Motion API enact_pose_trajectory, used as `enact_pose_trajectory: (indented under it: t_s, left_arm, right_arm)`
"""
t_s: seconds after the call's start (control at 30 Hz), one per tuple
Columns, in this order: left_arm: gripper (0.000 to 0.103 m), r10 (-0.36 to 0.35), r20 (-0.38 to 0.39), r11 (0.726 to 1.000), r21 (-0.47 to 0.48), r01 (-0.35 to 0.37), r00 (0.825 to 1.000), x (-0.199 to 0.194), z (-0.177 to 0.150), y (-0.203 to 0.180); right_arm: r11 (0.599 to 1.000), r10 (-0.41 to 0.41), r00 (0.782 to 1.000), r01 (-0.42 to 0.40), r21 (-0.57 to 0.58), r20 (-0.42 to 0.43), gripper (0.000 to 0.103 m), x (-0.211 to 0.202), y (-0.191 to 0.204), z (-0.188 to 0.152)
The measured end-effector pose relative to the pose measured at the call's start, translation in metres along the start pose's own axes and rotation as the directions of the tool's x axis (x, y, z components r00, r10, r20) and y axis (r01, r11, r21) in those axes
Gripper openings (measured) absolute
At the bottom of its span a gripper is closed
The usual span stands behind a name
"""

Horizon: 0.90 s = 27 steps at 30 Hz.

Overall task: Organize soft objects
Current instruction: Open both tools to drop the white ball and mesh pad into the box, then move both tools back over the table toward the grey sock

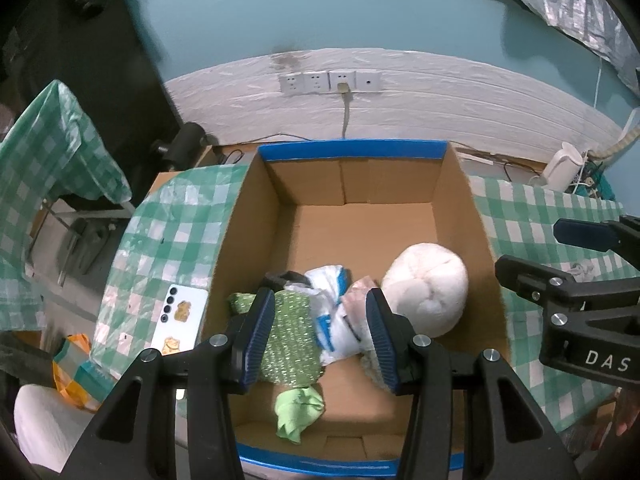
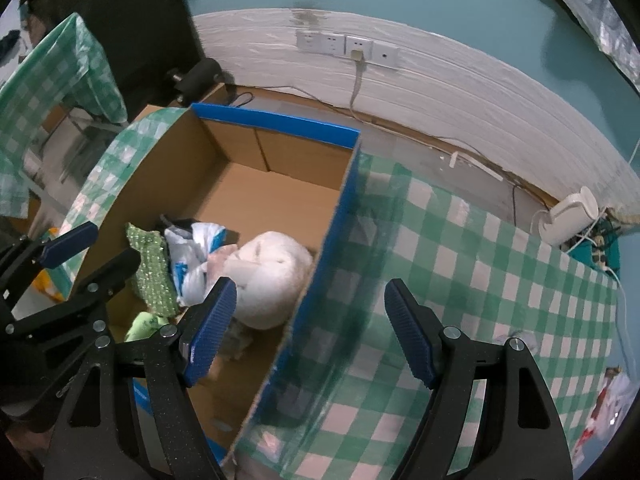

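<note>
Your left gripper (image 1: 320, 332) hangs over the near half of the cardboard box (image 1: 360, 196), its jaws part-way apart with nothing pressed between the pads. Below them, on the box floor, lie the green sequined cloth (image 1: 292, 336) and the white-and-blue plastic bag (image 1: 332, 308), side by side and touching. A pale green rag (image 1: 298, 404) lies nearer you, close to the front wall, and a white plush ball (image 1: 426, 294) sits against the right-hand wall (a pinkish cloth peeks out between bag and ball, but you cannot tell what it is).

Your right gripper (image 2: 310, 332) stands wide and empty, straddling the blue-edged right wall of the box: its left pad is over the inside, near the plush ball, and its right pad is over the green checked cloth (image 2: 460, 264) covering the desk.

Outside the box, to its left, a white phone (image 1: 182, 320) lies face down on the checked cloth. At the far right edge of the desk lies a small red-and-white bundle (image 2: 608, 412), too blurred to name.
</note>
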State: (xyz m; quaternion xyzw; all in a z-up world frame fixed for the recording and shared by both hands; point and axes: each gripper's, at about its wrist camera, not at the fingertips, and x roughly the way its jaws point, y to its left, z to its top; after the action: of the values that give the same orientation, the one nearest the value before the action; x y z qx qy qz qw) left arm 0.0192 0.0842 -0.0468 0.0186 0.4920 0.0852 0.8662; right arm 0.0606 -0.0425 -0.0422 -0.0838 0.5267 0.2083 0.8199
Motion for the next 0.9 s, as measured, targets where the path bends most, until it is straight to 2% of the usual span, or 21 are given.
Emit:
enact_pose_trajectory:
  t_s: [0.4, 0.9]
  left_arm:
    - [0.05, -0.023, 0.012, 0.998, 0.051, 0.022, 1.0, -0.006, 0.007, -0.032]
    - [0.051, -0.077, 0.01, 0.989, 0.131, 0.075, 0.997, -0.011, 0.016, -0.09]
  right_arm:
    - [0.999, -0.026, 1.0, 0.025, 0.049, 0.011, 0.077, -0.014, -0.033, -0.012]
    - [0.986, -0.08, 0.997, 0.079, 0.144, 0.002, 0.078, -0.029, -0.09, -0.037]
